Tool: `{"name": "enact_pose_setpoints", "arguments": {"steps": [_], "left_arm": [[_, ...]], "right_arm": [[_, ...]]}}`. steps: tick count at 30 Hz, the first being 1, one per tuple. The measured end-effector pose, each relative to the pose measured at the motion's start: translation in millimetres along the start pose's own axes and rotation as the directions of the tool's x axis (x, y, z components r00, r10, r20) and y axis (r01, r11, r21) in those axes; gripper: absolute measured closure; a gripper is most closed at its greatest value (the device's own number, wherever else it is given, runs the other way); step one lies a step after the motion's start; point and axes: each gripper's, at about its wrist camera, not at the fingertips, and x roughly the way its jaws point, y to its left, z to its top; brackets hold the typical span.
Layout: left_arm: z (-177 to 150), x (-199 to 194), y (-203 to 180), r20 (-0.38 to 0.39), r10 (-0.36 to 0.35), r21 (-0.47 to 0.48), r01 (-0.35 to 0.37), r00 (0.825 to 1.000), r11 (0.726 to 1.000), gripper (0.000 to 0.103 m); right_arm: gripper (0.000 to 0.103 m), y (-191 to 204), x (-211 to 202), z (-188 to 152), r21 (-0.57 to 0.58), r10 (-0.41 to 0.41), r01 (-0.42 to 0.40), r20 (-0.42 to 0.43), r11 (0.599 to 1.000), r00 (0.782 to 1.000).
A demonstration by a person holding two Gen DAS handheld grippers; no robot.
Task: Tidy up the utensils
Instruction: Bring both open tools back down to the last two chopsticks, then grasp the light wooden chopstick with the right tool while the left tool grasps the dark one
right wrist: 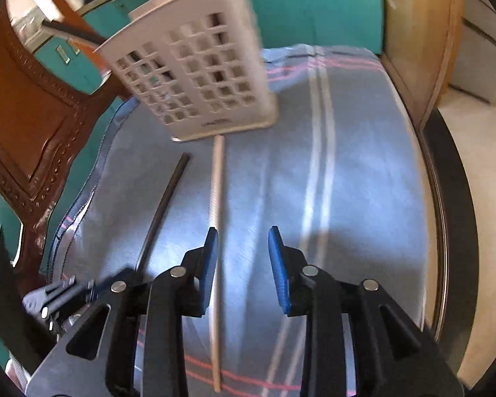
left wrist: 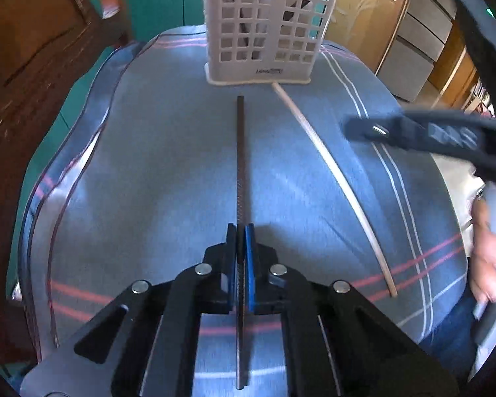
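pale chopstick [right wrist: 217, 231] touching utensil basket [right wrist: 198, 79] base

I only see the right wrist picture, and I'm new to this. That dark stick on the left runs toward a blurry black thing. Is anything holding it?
Observer: Yes. The left hand-held gripper is shut on the dark chopstick, with its jaws pressed against both sides.
Operator: Is it gripped at the very end?
Observer: No. The stick reaches forward toward the white basket and also runs back behind the jaws.
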Motion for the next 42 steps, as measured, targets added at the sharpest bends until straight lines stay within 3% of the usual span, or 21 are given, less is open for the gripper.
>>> {"name": "enact_pose_setpoints", "arguments": {"steps": [4,10,12,13,17,23,26,28,30,34,39,42], "left_arm": [[19.0,10.2,4.9,0.011,0.003,-0.019,-0.003,1.0,1.0,0.087],[62.2,39.6,0.1,0.004,0.057,0.063,-0.058,0.998,0.996,0.086],[74.1,46.5,3.7,-0.002,0.049,0.058,-0.048,0.999,0.997,0.086],[78.4,48.9,5.7,-0.004,0.048,0.054,-0.048,0.999,0.997,0.086],[83.4,52.4,10.2,0.003,0.022,0.034,-0.022,1.0,0.999,0.086],[85.6,55.3,-4.8,0.018,0.061,0.075,-0.062,0.998,0.995,0.071],[87.9,56.5,-7.3,0.017,0.061,0.07,-0.062,0.998,0.996,0.071],[88.5,56.9,-7.6,0.022,0.047,0.076,-0.049,0.999,0.996,0.078],[88.1,57.1,-9.3,0.036,0.057,0.088,-0.06,0.998,0.994,0.094],[82.1,46.4,-6.2,0.036,0.031,0.054,-0.033,0.999,0.998,0.096],[84.2,-15.7,-4.6,0.165,-0.016,0.051,0.008,0.986,0.999,0.096],[86.7,-63.7,-6.8,0.257,-0.042,0.052,0.03,0.966,0.998,0.096]], "right_arm": [[0.062,24.9,28.9,21.9,-0.108,-0.035,0.03,-0.05,0.994,0.998],[0.062,31.9,65.4,47.2,-0.195,-0.147,0.128,-0.084,0.972,0.986],[0.078,32.0,67.6,49.6,-0.219,-0.157,0.139,-0.07,0.966,0.985],[0.094,29.4,66.8,49.7,-0.21,-0.148,0.13,-0.075,0.969,0.986],[0.097,10.3,54.8,38.9,-0.149,-0.136,0.122,-0.093,0.981,0.986],[0.092,9.3,52.1,31.1,-0.202,-0.156,0.143,-0.05,0.969,0.987],[0.092,15.2,57.4,33.5,-0.205,-0.164,0.152,-0.047,0.967,0.985],[0.096,14.7,57.7,33.7,-0.193,-0.149,0.136,-0.052,0.972,0.987],[0.097,11.0,57.8,35.3,-0.172,-0.123,0.112,-0.052,0.979,0.991],[0.097,-2.5,37.5,39.9,-0.144,-0.066,0.065,-0.004,0.987,0.998],[0.097,-15.5,-40.1,38.3,-0.093,0.013,0.001,0.145,0.996,0.989],[0.097,-23.1,-89.2,32.9,-0.07,0.045,-0.029,0.229,0.997,0.972]]}}
